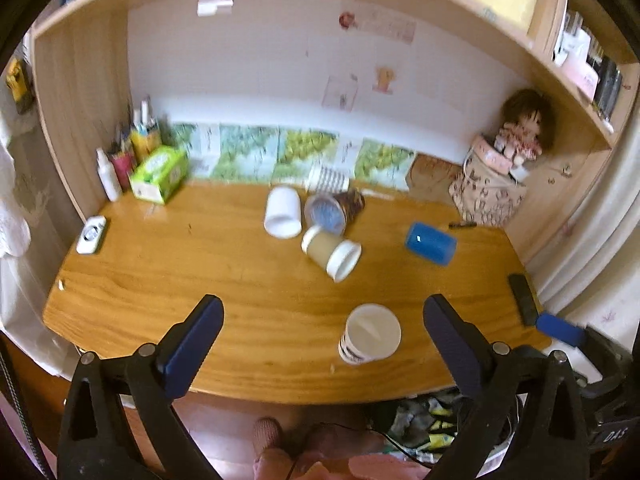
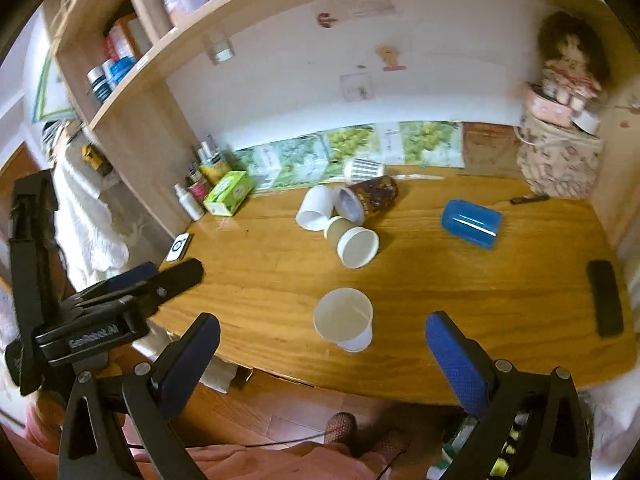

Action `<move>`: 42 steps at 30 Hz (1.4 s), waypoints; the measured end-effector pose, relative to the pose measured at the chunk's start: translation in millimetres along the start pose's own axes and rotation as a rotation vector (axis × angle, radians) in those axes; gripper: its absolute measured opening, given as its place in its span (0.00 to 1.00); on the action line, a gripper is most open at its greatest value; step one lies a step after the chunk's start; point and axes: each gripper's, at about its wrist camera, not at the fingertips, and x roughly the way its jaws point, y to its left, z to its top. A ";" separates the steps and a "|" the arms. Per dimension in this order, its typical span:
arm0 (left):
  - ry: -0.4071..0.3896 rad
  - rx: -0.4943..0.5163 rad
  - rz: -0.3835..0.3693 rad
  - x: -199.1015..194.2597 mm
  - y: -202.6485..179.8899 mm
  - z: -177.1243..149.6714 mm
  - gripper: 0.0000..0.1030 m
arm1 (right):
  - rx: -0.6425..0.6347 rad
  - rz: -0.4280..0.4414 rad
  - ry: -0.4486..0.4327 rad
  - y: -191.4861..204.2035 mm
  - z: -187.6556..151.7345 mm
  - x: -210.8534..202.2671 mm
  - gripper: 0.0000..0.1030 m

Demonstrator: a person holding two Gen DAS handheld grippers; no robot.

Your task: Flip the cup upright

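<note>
A white paper cup (image 1: 370,338) stands upright near the front edge of the wooden desk (image 1: 200,264); it also shows in the right wrist view (image 2: 345,322). Behind it lie several cups on their sides: a white cup (image 1: 283,212), a brown patterned cup (image 1: 334,209), a beige cup (image 1: 332,252), a striped cup (image 1: 326,178) and a blue cup (image 1: 430,243). My left gripper (image 1: 322,320) is open and empty, held back from the desk's front edge. My right gripper (image 2: 322,340) is open and empty, just in front of the upright cup.
A green tissue box (image 1: 160,174) and bottles (image 1: 108,174) stand at the back left. A white device (image 1: 92,234) lies at the left edge. A doll on a bag (image 1: 504,172) sits back right. A black remote (image 2: 606,296) lies at the right edge.
</note>
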 end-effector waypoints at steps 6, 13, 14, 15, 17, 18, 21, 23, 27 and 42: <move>-0.084 -0.017 0.058 -16.3 2.0 -2.9 0.99 | 0.111 -0.081 -0.074 -2.8 -10.8 -11.1 1.00; -0.167 0.003 0.154 -27.4 8.7 -8.8 0.99 | 0.140 -0.170 -0.245 -1.2 -16.4 -31.4 1.00; -0.178 0.005 0.170 -29.3 8.9 -8.5 0.99 | 0.136 -0.176 -0.253 0.2 -16.8 -31.5 1.00; -0.191 0.009 0.192 -30.8 9.1 -8.0 0.99 | 0.132 -0.181 -0.255 2.2 -16.0 -30.9 1.00; -0.199 0.021 0.212 -33.2 9.1 -8.0 0.99 | 0.114 -0.187 -0.259 6.0 -14.5 -29.4 1.00; -0.201 0.028 0.210 -33.7 8.4 -7.3 0.99 | 0.108 -0.185 -0.260 7.6 -13.5 -29.0 1.00; -0.223 0.048 0.222 -35.1 5.2 -5.2 0.99 | 0.089 -0.184 -0.258 12.2 -10.8 -27.1 1.00; -0.240 0.067 0.229 -36.2 1.0 -4.0 0.99 | 0.084 -0.182 -0.254 14.0 -9.9 -25.1 1.00; -0.255 0.105 0.244 -36.5 -5.1 -3.6 0.99 | 0.080 -0.177 -0.241 15.6 -8.0 -21.3 1.00; -0.213 0.145 0.215 -21.9 -14.7 -1.4 0.99 | 0.084 -0.194 -0.192 14.1 -4.1 -11.2 1.00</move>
